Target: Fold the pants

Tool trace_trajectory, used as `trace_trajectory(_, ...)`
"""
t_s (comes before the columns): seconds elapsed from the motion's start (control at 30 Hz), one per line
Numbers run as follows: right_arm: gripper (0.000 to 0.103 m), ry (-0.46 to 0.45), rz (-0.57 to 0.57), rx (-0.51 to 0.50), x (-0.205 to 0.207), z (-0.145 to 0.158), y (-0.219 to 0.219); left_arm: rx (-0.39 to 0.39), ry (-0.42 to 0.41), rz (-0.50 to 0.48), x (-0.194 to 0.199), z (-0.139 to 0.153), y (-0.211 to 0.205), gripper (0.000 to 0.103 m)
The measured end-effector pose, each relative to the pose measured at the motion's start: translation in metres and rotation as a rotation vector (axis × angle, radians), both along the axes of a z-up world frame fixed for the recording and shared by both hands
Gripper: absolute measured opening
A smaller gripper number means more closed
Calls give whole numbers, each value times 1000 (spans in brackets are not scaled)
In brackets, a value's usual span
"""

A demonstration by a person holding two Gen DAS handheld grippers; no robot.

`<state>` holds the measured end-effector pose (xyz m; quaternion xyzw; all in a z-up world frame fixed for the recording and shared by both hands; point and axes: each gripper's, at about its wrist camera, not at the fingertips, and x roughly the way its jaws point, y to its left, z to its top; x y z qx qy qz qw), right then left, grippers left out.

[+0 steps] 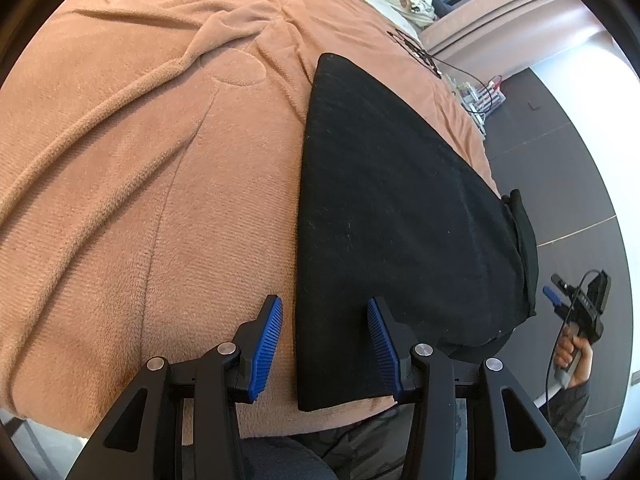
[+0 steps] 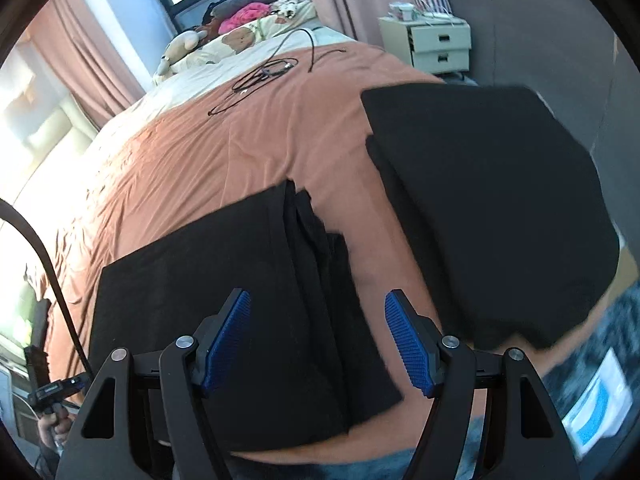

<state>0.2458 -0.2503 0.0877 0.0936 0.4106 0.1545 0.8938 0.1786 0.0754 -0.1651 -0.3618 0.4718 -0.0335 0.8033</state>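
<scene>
- Bed (image 2: 224, 148): a wide surface covered by an orange-brown fleece blanket (image 1: 140, 184), taken here as the landmark; pillows and a soft toy are seen at its far end, and a black cable (image 2: 264, 72) lies coiled on the blanket beyond the garments.
- Folded stack (image 2: 492, 200): a second black fabric pile is seen on the bed's right side, apart from the pants, with a strip of blanket between them.
- Pants (image 2: 240, 312): black, matte, lint-flecked, folded into a flat rectangular packet near the bed's near edge. In the right wrist view several layered edges are shown stepped and uneven along the packet's right side; in the left wrist view one end (image 1: 520, 248) is seen drooping over the bed's side edge.
- Left gripper (image 1: 326, 344): held over the packet's near corner with its jaws apart; no fabric is pinched, one pad being over blanket and the other over cloth.
- Right gripper (image 2: 318, 340): held above the packet's stepped edge, jaws spread wide, nothing clamped.
- Risk, judged: the overhanging end could drag the packet off the bed, since its weight is unsupported; the uneven layers could splay if only the top ply were caught; the fleece could be pinched together with the cloth.
</scene>
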Motion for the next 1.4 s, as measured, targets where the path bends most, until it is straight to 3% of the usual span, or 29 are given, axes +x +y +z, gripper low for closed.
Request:
trace_trajectory(0.2, 69, 27, -42, 111, -22, -15, -29, 8, 4, -1, 2, 0, -2, 47)
trace_trajectory(0.47, 69, 118, -57, 322, -24, -48, -58, 8, 7, 0, 3, 1, -4, 47)
trace_trajectory(0.73, 69, 188, -95, 465, -25, -82, -92, 1, 7, 1, 3, -1, -4, 47)
trace_trajectory(1.0, 69, 184, -81, 680, -33, -96, -116, -1, 8, 2, 3, -2, -4, 47)
trace_trajectory(1.1, 69, 169, -64, 699, -36, -92, -122, -2, 8, 2, 4, -2, -4, 47)
trace_trajectory(1.4, 69, 227, -50, 718, -30, -121, -121, -1, 9, 0, 2, -4, -2, 47)
